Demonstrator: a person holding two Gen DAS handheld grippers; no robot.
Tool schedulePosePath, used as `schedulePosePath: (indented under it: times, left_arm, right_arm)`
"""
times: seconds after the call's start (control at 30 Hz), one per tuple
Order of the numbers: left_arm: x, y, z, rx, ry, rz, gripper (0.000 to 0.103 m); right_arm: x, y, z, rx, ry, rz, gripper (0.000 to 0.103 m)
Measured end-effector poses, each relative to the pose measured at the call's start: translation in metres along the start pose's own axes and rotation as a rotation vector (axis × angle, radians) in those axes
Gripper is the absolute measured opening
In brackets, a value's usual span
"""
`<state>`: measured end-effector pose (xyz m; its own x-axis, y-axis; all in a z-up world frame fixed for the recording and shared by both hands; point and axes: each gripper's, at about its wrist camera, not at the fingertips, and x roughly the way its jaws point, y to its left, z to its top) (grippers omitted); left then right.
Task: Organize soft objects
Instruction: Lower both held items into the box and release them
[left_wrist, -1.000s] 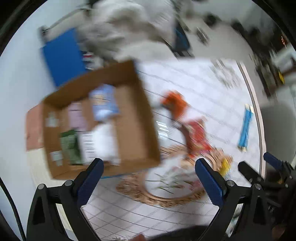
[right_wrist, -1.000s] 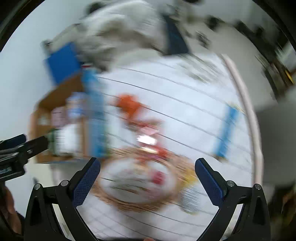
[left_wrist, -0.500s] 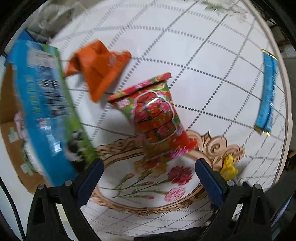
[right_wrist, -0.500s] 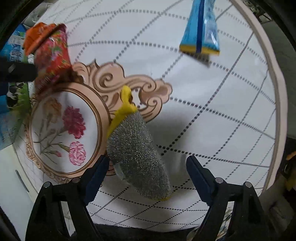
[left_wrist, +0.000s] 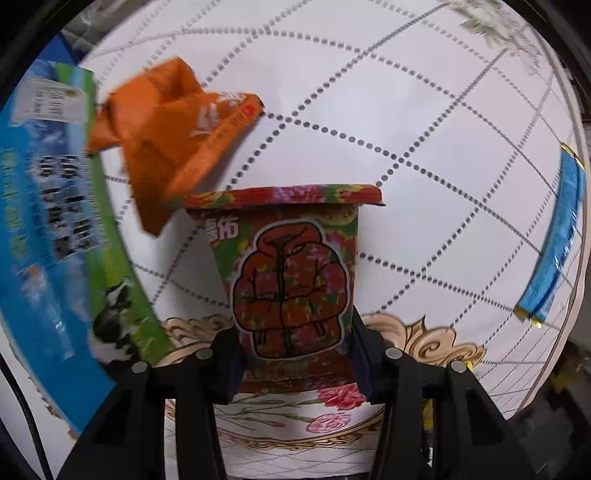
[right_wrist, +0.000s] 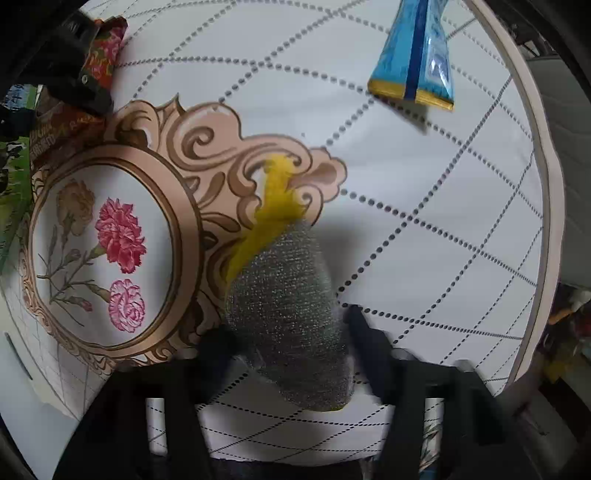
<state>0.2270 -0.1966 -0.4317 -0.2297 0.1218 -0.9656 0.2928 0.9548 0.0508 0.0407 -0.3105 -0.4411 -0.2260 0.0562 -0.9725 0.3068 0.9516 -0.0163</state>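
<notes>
The left gripper (left_wrist: 293, 363) is pinching the red floral packet (left_wrist: 291, 280) at its lower end on the worktop (left_wrist: 424, 110) (an orange packet (left_wrist: 173, 122) is lying just beyond). The right gripper (right_wrist: 288, 349) is closing narrowly around the silver-and-yellow scrubber (right_wrist: 291, 310), its fingers blurred; a blue packet (right_wrist: 417, 59) is sitting well apart.

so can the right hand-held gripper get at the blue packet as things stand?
Probably not yet. The right hand-held gripper is closed around the silver scouring sponge, so it is occupied. The blue packet lies apart on bare tablecloth, nothing blocking the path.
</notes>
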Motion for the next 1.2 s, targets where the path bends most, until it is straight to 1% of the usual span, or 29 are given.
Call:
schedulePosePath:
  times: [0.03, 0.1, 0.2, 0.23, 0.3, 0.37, 0.4, 0.43, 0.5, 0.53, 0.57, 0.63, 0.7, 0.77, 0.87, 0.97, 1.03, 1.1, 1.2]
  left_arm:
    - [-0.005, 0.002, -0.007, -0.004, -0.008, -0.017, 0.044]
    - [-0.021, 0.008, -0.023, -0.002, -0.045, -0.046, 0.044]
    - [-0.056, 0.024, -0.05, -0.004, -0.131, -0.091, 0.044]
    - [-0.071, 0.032, -0.06, -0.011, -0.163, -0.113, 0.044]
    - [-0.104, 0.059, -0.081, -0.034, -0.233, -0.16, 0.044]
    - [-0.138, 0.095, -0.094, -0.066, -0.303, -0.175, 0.044]
    - [-0.151, 0.112, -0.1, -0.078, -0.332, -0.175, 0.044]
    - [-0.168, 0.137, -0.108, -0.095, -0.366, -0.163, 0.044]
    - [-0.182, 0.179, -0.112, -0.123, -0.387, -0.145, 0.044]
    - [-0.187, 0.202, -0.107, -0.141, -0.391, -0.137, 0.044]
    - [-0.189, 0.227, -0.105, -0.164, -0.391, -0.122, 0.044]
    - [-0.186, 0.27, -0.096, -0.203, -0.381, -0.082, 0.044]
    - [-0.171, 0.315, -0.081, -0.26, -0.347, -0.036, 0.044]
    - [-0.146, 0.353, -0.065, -0.307, -0.287, -0.034, 0.044]
    - [-0.112, 0.39, -0.039, -0.349, -0.204, -0.046, 0.044]
    - [-0.08, 0.413, -0.013, -0.355, -0.127, -0.034, 0.044]
    - [-0.064, 0.419, -0.004, -0.347, -0.087, -0.026, 0.044]
    - [-0.051, 0.418, 0.002, -0.337, -0.058, -0.013, 0.044]
    - [-0.042, 0.42, 0.01, -0.326, -0.037, 0.009, 0.044]
  right_arm:
    - [-0.003, 0.002, -0.001, -0.003, 0.007, 0.012, 0.055]
    - [-0.012, 0.004, -0.001, -0.015, -0.008, 0.005, 0.054]
    - [-0.047, 0.008, -0.005, -0.028, -0.047, 0.053, 0.053]
    - [-0.066, 0.011, -0.005, -0.035, -0.07, 0.08, 0.053]
    - [-0.107, 0.02, -0.006, -0.058, -0.13, 0.123, 0.053]
    - [-0.15, 0.033, -0.008, -0.088, -0.188, 0.176, 0.053]
    - [-0.169, 0.045, -0.008, -0.108, -0.217, 0.197, 0.053]
    - [-0.192, 0.061, -0.006, -0.131, -0.249, 0.226, 0.053]
    - [-0.222, 0.084, 0.001, -0.17, -0.278, 0.271, 0.053]
    - [-0.233, 0.105, 0.009, -0.189, -0.283, 0.301, 0.053]
    - [-0.243, 0.124, 0.017, -0.21, -0.283, 0.325, 0.053]
    - [-0.253, 0.166, 0.031, -0.243, -0.287, 0.343, 0.053]
    - [-0.249, 0.206, 0.046, -0.257, -0.277, 0.341, 0.053]
    - [-0.234, 0.244, 0.063, -0.264, -0.248, 0.33, 0.053]
    - [-0.206, 0.287, 0.085, -0.281, -0.212, 0.272, 0.053]
    - [-0.178, 0.316, 0.097, -0.287, -0.185, 0.206, 0.053]
    - [-0.16, 0.33, 0.107, -0.284, -0.167, 0.167, 0.053]
    - [-0.143, 0.332, 0.115, -0.281, -0.153, 0.144, 0.053]
    - [-0.123, 0.337, 0.125, -0.264, -0.117, 0.129, 0.053]
